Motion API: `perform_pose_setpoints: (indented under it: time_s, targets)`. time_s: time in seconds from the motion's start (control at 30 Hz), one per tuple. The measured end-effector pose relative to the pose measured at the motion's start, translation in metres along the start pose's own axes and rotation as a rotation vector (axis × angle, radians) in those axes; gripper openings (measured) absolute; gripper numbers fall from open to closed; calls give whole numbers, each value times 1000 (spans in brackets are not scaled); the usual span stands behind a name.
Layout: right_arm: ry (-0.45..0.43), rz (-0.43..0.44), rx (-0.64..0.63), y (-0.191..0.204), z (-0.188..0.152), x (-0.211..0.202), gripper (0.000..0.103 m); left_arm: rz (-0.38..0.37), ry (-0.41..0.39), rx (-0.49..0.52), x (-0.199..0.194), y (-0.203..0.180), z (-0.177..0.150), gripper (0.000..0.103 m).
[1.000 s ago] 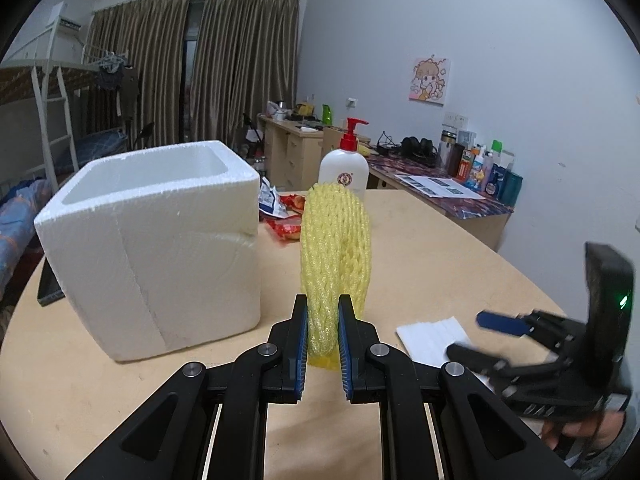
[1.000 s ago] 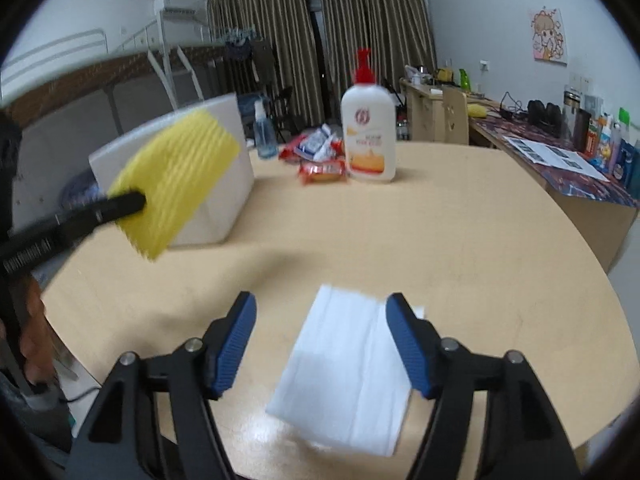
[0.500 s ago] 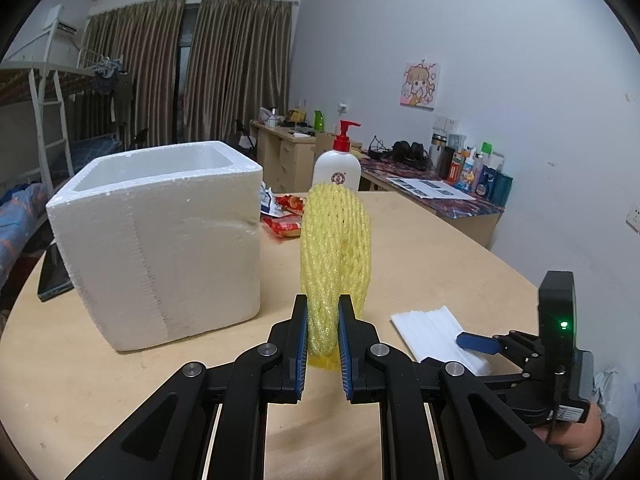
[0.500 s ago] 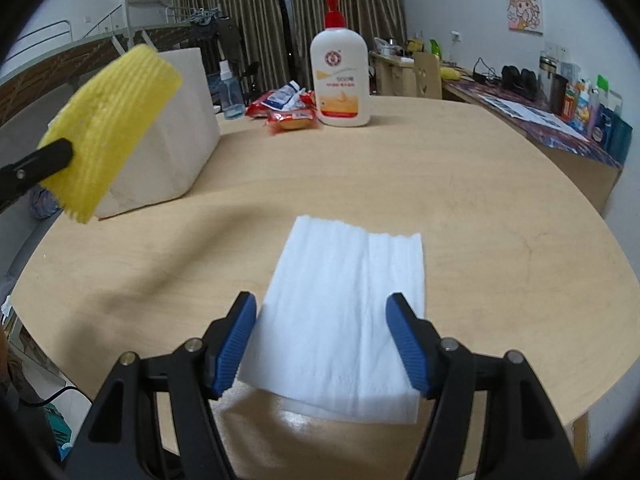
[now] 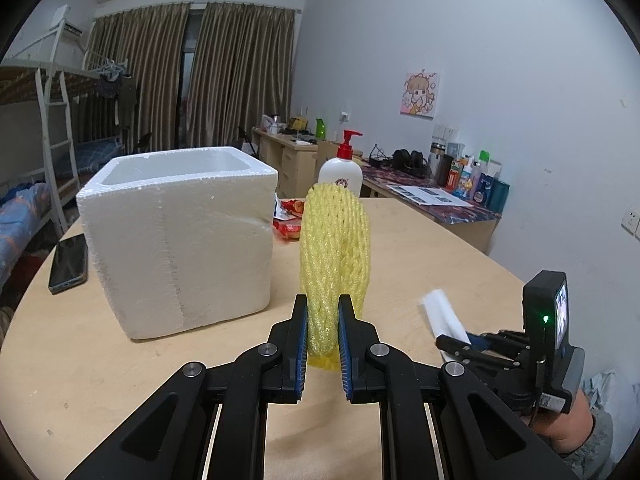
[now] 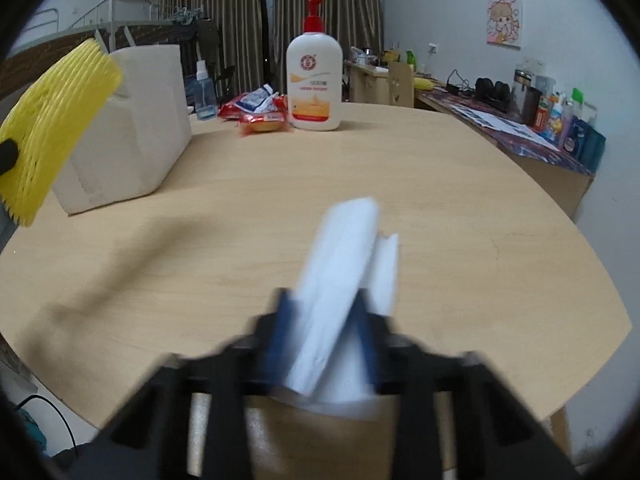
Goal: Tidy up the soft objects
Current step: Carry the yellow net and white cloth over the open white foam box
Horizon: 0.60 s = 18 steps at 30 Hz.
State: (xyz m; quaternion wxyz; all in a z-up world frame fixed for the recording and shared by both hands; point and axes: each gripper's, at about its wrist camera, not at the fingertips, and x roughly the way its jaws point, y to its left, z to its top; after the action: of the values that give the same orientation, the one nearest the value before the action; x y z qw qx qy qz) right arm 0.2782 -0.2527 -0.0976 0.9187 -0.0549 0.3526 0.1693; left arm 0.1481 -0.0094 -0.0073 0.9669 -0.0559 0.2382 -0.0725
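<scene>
A white tissue [image 6: 344, 276], light and limp, is bunched between the closing jaws of the right gripper [image 6: 324, 336], its far end lifting off the round wooden desk [image 6: 240, 232]. The left gripper [image 5: 323, 344] holds a yellow foam net sleeve [image 5: 334, 248] by its lower edge (springy, easily crushed), beside an open white foam box [image 5: 180, 240].

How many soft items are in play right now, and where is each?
2. The yellow foam net is clamped in the left gripper; the white tissue sits between the closing jaws of the right gripper. The foam box's interior is hidden.
</scene>
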Motion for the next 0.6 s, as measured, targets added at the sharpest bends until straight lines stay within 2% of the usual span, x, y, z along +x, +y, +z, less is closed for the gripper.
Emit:
perform_pose_setpoints:
  time_s: [0.07, 0.13, 0.37, 0.6]
  targets:
    - [0, 17, 26, -4, -1, -1, 9, 0, -7, 1, -5, 0, -1, 14]
    - [-12, 39, 31, -3, 2, -5, 9, 1, -19, 2, -10, 0, 0, 15]
    - [-149, 122, -3, 20, 22, -51, 9, 39, -61, -16, -36, 2, 1, 15]
    - [-229, 198, -33, 42, 23, -86, 9, 76, -100, -12, -68, -3, -5, 15]
